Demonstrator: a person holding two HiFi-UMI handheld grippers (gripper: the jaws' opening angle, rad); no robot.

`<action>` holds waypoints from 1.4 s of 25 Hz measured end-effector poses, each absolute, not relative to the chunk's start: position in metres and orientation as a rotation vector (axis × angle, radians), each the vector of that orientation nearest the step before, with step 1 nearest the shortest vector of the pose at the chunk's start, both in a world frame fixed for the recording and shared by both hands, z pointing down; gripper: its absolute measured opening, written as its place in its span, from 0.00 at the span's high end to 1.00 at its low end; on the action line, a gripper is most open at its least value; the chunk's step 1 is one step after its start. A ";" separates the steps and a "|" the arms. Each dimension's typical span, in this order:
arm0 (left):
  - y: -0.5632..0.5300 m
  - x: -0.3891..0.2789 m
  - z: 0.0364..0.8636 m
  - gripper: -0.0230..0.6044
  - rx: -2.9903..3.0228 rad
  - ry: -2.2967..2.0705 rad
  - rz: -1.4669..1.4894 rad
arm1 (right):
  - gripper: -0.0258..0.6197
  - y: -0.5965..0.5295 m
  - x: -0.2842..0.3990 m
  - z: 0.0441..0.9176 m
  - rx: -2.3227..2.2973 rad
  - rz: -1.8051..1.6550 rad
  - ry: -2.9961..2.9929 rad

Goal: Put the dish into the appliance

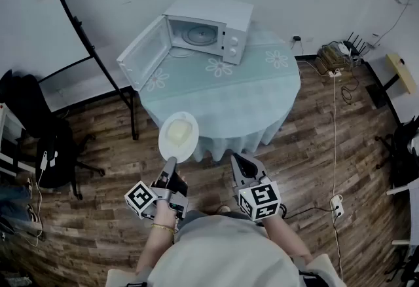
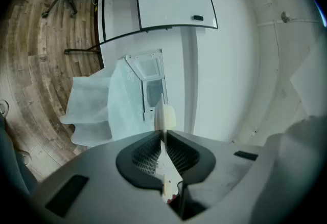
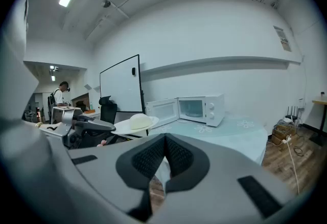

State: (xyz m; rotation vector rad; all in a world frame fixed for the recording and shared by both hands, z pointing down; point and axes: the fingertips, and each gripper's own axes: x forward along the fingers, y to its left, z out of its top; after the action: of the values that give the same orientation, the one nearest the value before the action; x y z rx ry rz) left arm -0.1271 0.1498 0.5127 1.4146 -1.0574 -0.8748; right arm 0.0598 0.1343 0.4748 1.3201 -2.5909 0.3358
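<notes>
A white microwave (image 1: pixel 209 30) stands at the back of the round table (image 1: pixel 255 92), its door (image 1: pixel 143 51) swung wide open to the left. My left gripper (image 1: pixel 171 162) is shut on the near rim of a white plate (image 1: pixel 178 137), which it holds level in front of the table edge. On the plate lies a pale lump of food (image 1: pixel 179 128). In the left gripper view the plate (image 2: pixel 163 118) shows edge-on between the pads, with the microwave (image 2: pixel 149 81) beyond. My right gripper (image 1: pixel 237 161) is shut and holds nothing, beside the left one. In the right gripper view the plate (image 3: pixel 134 124) is at the left and the microwave (image 3: pixel 200 109) ahead.
A pale cloth with flower prints covers the table. A whiteboard on a black stand (image 1: pixel 98 59) is left of the table, with a dark office chair (image 1: pixel 39 141) nearer me. Cables and a power strip (image 1: pixel 337 204) lie on the wooden floor at the right.
</notes>
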 end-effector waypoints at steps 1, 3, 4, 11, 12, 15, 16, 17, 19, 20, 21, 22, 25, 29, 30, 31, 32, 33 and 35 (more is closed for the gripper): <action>0.151 -0.126 0.513 0.91 1.410 -1.051 -0.884 | 0.95 0.136 0.060 0.475 1.318 0.333 -2.591; 0.154 -0.124 0.513 0.91 1.402 -1.045 -0.895 | 0.95 0.139 0.062 0.474 1.314 0.328 -2.592; 0.155 -0.124 0.514 0.91 1.398 -1.045 -0.899 | 0.95 0.141 0.063 0.474 1.313 0.326 -2.592; 0.157 -0.118 0.514 0.90 1.380 -1.036 -0.915 | 0.95 0.143 0.070 0.474 1.303 0.319 -2.594; 0.157 -0.117 0.514 0.90 1.380 -1.039 -0.915 | 0.95 0.142 0.071 0.474 1.301 0.325 -2.599; 0.153 -0.114 0.514 0.91 1.382 -1.053 -0.917 | 0.95 0.140 0.074 0.473 1.288 0.337 -2.628; 0.152 -0.113 0.515 0.91 1.382 -1.059 -0.918 | 0.95 0.138 0.076 0.473 1.282 0.337 -2.632; 0.151 -0.111 0.515 0.91 1.382 -1.063 -0.920 | 0.95 0.137 0.079 0.474 1.277 0.337 -2.632; 0.148 -0.106 0.515 0.90 1.383 -1.067 -0.922 | 0.95 0.135 0.084 0.475 1.272 0.343 -2.631; 0.147 -0.103 0.514 0.91 1.384 -1.068 -0.922 | 0.95 0.134 0.087 0.476 1.268 0.347 -2.631; 0.146 -0.101 0.513 0.91 1.385 -1.069 -0.922 | 0.95 0.133 0.089 0.476 1.263 0.349 -2.632; 0.146 -0.099 0.512 0.91 1.385 -1.070 -0.924 | 0.95 0.132 0.091 0.476 1.255 0.349 -2.633; 0.143 -0.094 0.510 0.91 1.382 -1.078 -0.929 | 0.95 0.130 0.095 0.477 1.236 0.347 -2.637; 0.138 -0.090 0.509 0.91 1.387 -1.091 -0.932 | 0.95 0.125 0.100 0.478 1.238 0.368 -2.650; 0.136 -0.090 0.509 0.91 1.389 -1.094 -0.931 | 0.95 0.124 0.100 0.478 1.238 0.372 -2.651; 0.134 -0.091 0.510 0.91 1.390 -1.096 -0.930 | 0.95 0.122 0.099 0.478 1.238 0.376 -2.652; 0.132 -0.091 0.510 0.91 1.389 -1.097 -0.930 | 0.95 0.120 0.099 0.479 1.238 0.381 -2.652; 0.130 -0.091 0.510 0.90 1.387 -1.097 -0.931 | 0.95 0.117 0.098 0.480 1.240 0.388 -2.651; 0.125 -0.092 0.511 0.91 1.379 -1.097 -0.935 | 0.95 0.113 0.097 0.481 1.240 0.406 -2.649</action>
State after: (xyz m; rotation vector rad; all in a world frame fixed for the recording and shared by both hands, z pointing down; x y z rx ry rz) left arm -0.0917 0.1246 0.5107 1.3789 -1.0969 -0.9352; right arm 0.0975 0.1128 0.4814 1.2405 -2.6488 0.4058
